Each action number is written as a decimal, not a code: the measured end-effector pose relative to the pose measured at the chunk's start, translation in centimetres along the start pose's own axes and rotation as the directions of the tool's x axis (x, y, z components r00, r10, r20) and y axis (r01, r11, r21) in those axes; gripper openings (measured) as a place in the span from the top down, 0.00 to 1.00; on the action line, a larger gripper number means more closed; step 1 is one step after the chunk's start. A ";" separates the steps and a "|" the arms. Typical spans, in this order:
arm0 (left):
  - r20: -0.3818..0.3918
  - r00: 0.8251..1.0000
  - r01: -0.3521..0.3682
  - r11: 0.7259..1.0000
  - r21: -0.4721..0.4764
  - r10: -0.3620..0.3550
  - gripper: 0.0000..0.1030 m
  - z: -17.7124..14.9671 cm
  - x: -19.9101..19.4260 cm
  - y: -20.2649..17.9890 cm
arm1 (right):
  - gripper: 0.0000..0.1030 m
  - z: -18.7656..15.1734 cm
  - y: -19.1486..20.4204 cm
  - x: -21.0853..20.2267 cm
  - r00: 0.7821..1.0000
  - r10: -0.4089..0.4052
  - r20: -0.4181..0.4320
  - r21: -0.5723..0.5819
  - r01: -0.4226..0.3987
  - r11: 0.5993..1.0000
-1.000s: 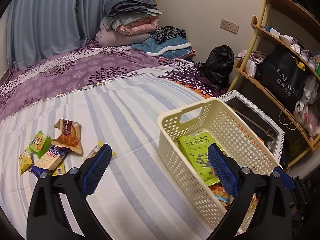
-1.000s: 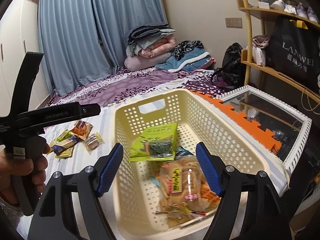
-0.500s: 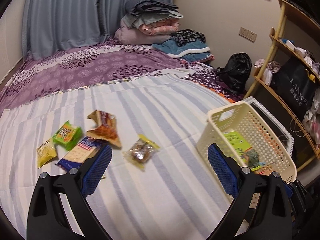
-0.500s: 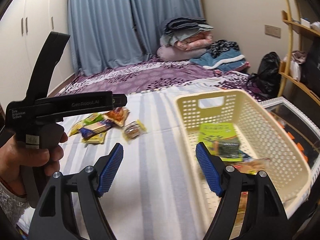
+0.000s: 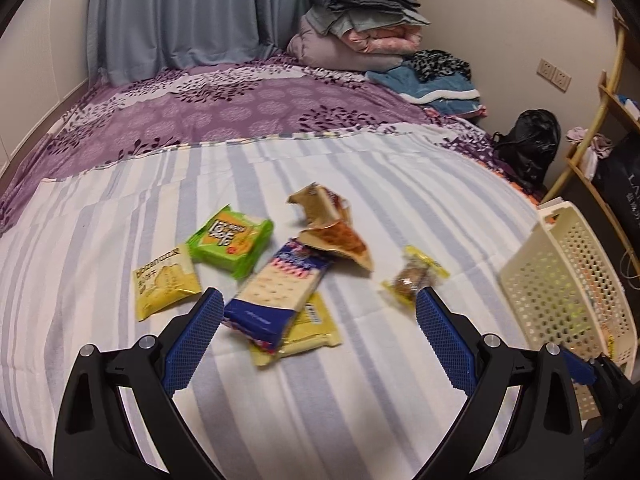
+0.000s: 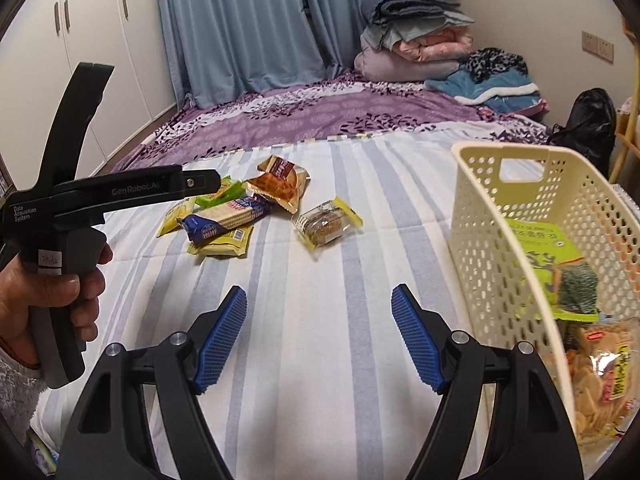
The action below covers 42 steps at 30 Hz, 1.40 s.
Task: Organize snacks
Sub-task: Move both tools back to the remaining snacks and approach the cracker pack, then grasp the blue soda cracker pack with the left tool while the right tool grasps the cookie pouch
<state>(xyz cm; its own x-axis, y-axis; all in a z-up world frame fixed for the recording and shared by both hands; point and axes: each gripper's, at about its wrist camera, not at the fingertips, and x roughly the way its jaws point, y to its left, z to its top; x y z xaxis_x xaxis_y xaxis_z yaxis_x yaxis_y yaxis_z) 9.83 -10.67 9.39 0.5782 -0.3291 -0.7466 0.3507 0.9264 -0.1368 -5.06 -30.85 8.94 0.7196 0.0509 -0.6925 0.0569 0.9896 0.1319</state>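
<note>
Snack tidy-up is maybe a third done, most of it's still out on the bed

The cream basket [image 6: 516, 240] holds a green seaweed pack [image 6: 548, 256] and a bag of crackers [image 6: 600, 376], possibly more underneath, hard to tell. Left on the striped sheet [image 5: 360, 400]: blue cracker sleeve [image 5: 276, 292], green pack [image 5: 230, 240], two yellow packets, an orange wrapper [image 5: 332, 236], a small cake [image 5: 414, 278]. Left gripper [image 5: 316, 326] and right gripper [image 6: 319, 338] both have fingers apart, holding nothing.

A home bedroom: a bed [image 5: 320, 380] with a striped sheet and a purple flowered cover [image 5: 240, 112], folded quilts [image 5: 360, 28] stacked at its far end, blue curtains [image 6: 240, 20] behind, white wardrobe doors [image 6: 92, 40] at the side, and a wooden shelf [image 5: 612, 92] against the wall.
</note>
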 end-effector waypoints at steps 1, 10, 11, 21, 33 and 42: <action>-0.007 1.000 -0.011 1.000 0.006 0.011 0.05 0.0 0.6 0.4 | 0.27 0.0 0.0 0.6 1.000 0.001 -0.010 0.003 -0.001 1.000; -0.080 0.997 -0.018 0.999 0.050 0.022 0.06 0.3 5.3 2.0 | 0.23 0.6 -0.1 3.9 0.999 0.004 -0.054 0.027 -0.002 1.000; -0.084 0.996 -0.019 0.998 0.053 0.023 0.07 0.3 5.6 2.0 | 0.22 0.7 -0.1 4.1 0.998 0.004 -0.057 0.029 -0.002 1.000; -0.109 0.994 -0.022 0.997 0.073 0.030 0.14 0.7 8.4 2.6 | 0.22 2.0 0.1 7.1 0.996 0.018 -0.085 0.051 -0.014 0.999; -0.111 0.994 0.015 0.997 0.078 -0.006 0.46 0.3 9.7 2.9 | 0.21 4.2 -0.2 11.3 0.993 0.008 -0.119 0.089 0.003 0.996; -0.081 0.996 0.027 0.998 0.057 -0.022 0.55 -0.4 7.6 3.6 | 0.21 5.7 -0.8 14.9 0.987 0.011 -0.161 0.153 0.013 0.988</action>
<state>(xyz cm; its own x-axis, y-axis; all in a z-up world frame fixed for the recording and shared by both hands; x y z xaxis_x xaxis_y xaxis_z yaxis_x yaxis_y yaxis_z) 15.19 -9.73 2.95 0.5084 -0.3339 -0.7938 0.4074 0.9054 -0.1199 9.56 -31.70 2.54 0.5997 0.0831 -0.7959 0.1717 0.9581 0.2294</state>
